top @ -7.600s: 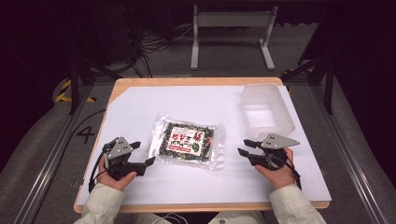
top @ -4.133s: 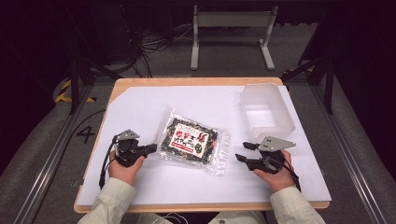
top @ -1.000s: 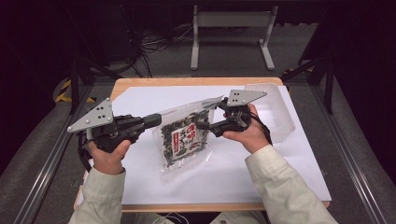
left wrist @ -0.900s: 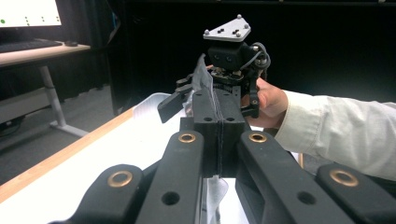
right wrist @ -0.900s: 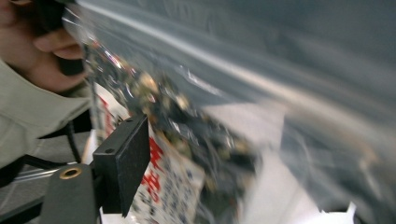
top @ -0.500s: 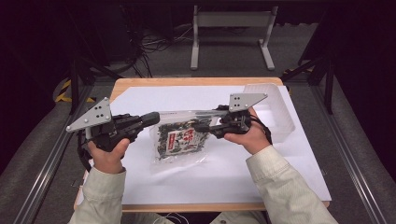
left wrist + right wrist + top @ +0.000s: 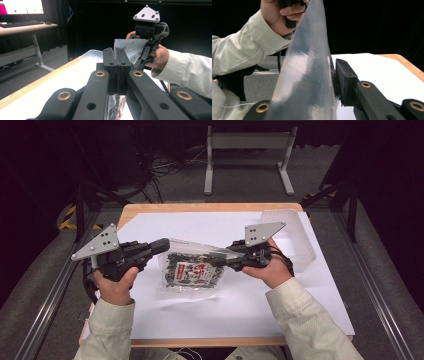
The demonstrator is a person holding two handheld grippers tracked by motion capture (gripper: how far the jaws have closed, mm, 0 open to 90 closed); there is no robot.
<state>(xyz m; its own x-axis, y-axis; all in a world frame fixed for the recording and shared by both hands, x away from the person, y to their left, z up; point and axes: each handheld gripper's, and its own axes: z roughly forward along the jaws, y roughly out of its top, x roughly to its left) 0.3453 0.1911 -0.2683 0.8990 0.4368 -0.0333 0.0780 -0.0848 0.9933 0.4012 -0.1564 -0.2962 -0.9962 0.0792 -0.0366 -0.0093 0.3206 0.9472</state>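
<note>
Seaweed snack bag point(image 7: 192, 270): clamped by left hand-held gripper point(image 7: 162, 246) and right hand-held gripper point(image 7: 216, 259), whose jaws have just been closing; uneven pull risks slipping or spilling.

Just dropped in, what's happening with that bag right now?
A person holds a gripper in each hand and has the clear snack bag lifted above the white table. The left gripper is shut on the bag's top edge at one corner. The right gripper has just been closing and now pinches the same edge at the other side. The translucent bin sits by the right hand.
</note>
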